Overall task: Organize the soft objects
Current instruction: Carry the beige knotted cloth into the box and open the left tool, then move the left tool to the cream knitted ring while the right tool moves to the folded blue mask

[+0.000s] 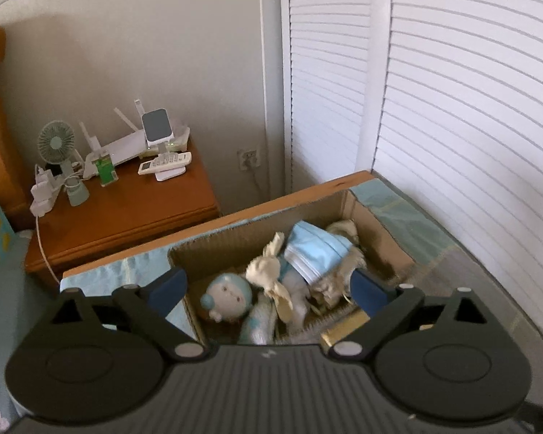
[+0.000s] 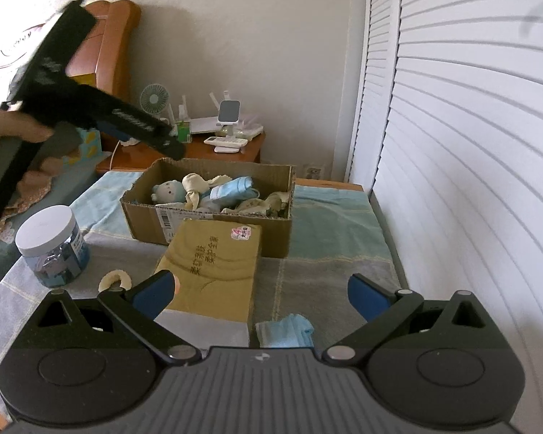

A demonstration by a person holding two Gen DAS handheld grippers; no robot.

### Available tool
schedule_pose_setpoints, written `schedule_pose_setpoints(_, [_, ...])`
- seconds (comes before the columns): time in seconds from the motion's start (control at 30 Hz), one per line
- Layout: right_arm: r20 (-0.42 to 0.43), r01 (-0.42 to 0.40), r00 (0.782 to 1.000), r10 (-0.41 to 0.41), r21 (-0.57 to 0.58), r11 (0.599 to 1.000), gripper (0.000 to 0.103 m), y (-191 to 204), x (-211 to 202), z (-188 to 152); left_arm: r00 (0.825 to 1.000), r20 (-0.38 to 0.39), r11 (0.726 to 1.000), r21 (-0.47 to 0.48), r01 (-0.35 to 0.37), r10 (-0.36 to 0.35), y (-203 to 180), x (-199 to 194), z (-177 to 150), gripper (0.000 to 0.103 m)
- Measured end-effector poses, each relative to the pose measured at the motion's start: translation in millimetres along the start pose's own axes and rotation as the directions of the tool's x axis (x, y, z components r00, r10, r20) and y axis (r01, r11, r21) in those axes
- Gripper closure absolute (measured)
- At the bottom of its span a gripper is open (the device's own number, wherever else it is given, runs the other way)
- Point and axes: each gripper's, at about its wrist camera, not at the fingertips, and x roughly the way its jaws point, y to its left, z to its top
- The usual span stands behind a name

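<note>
An open cardboard box [image 1: 221, 246] [image 2: 144, 222] stands on the checked bed cover. In it lie a blue-hooded doll [image 1: 228, 294] [image 2: 168, 191], a cream plush toy [image 1: 268, 271] [image 2: 193, 188] and a stack of blue face masks [image 1: 315, 249] [image 2: 231, 188]. My left gripper [image 1: 269, 285] [image 2: 170, 144] hovers open over the box, nothing between its fingers. My right gripper [image 2: 260, 294] is open low over the cover. Between its fingers lie a tan packet [image 2: 217, 264] and a loose bundle of blue masks [image 2: 286, 331], touched by neither pad.
A jar with a white lid [image 2: 50, 246] and a cream ring [image 2: 116, 280] sit left of the packet. A wooden nightstand [image 1: 134, 202] holds a small fan [image 1: 56, 143], a router and a remote. White louvered doors [image 2: 452, 181] close off the right side.
</note>
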Motion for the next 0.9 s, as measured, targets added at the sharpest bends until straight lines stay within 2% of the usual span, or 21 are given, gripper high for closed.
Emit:
schedule_pose_setpoints(0.37, [-0.035, 0.037, 0.999, -0.037, -0.003, 0.999, 0.000, -4, -7, -22, 1.000, 0.007, 0.997, -0.083, 0.008, -0.007, -15, -51, -67, 0.004])
schedule_pose_setpoints(0.5, [-0.057, 0.062, 0.996, -0.062, 0.003, 0.998, 0.000, -10, -2, -32, 1.000, 0.009, 0.994, -0.110, -0.025, 0.026, -22, -60, -95, 0.004])
schedule_pose_setpoints(0.63, [-0.103, 0.089, 0.991, -0.089, 0.002, 0.996, 0.000, -15, 10, -43, 0.999, 0.003, 0.992, -0.124, -0.033, 0.033, -27, -60, -118, 0.004])
schedule_pose_setpoints(0.77, [-0.149, 0.098, 0.984, -0.096, 0.006, 0.995, 0.000, -17, 23, -55, 0.997, -0.023, 0.989, -0.126, -0.072, 0.070, -31, -48, -136, 0.004])
schedule_pose_setpoints(0.9, [-0.188, 0.099, 0.977, -0.097, -0.003, 0.995, 0.000, -18, 38, -63, 0.996, -0.060, 0.985, -0.154, -0.071, 0.062, -30, -34, -151, 0.004])
